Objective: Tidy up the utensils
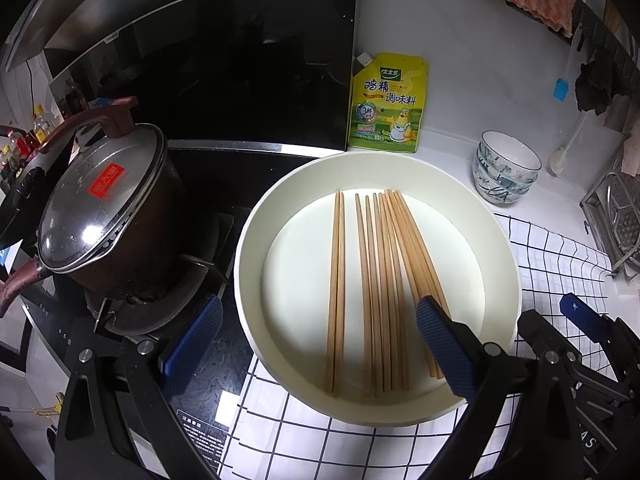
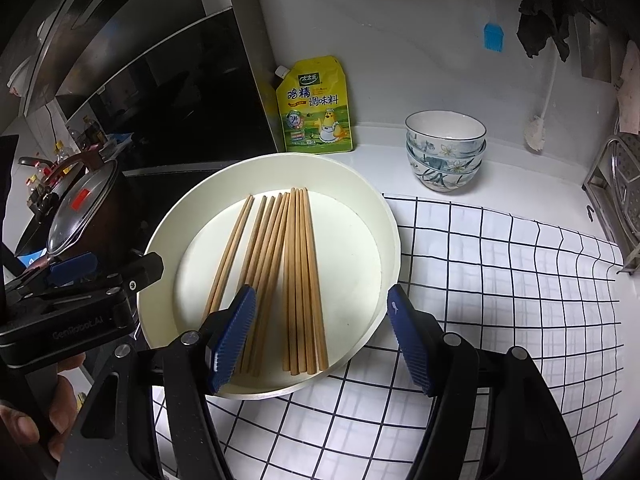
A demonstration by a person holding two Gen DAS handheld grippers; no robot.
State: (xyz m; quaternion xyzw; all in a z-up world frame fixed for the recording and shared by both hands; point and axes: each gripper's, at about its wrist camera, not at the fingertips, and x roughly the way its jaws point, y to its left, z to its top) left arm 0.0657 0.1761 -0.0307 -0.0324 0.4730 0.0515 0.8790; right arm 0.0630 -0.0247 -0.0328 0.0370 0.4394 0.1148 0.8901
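Note:
Several wooden chopsticks (image 1: 380, 288) lie side by side in a round cream dish (image 1: 502, 248) on a checked cloth. They also show in the right wrist view (image 2: 296, 280), in the same dish (image 2: 390, 224). My left gripper (image 1: 320, 344) is open and empty, its jaws straddling the dish's near left rim above the chopstick ends. My right gripper (image 2: 320, 336) is open and empty, hovering over the near ends of the right-hand chopsticks. The right gripper also shows at the right edge of the left wrist view (image 1: 560, 320).
A lidded pot (image 1: 104, 216) sits on the stove left of the dish. A yellow seasoning pouch (image 1: 386, 104) leans on the wall behind. Stacked patterned bowls (image 2: 444, 152) stand at back right. A metal rack (image 2: 616, 200) is at far right. A white checked cloth (image 2: 500, 280) covers the counter.

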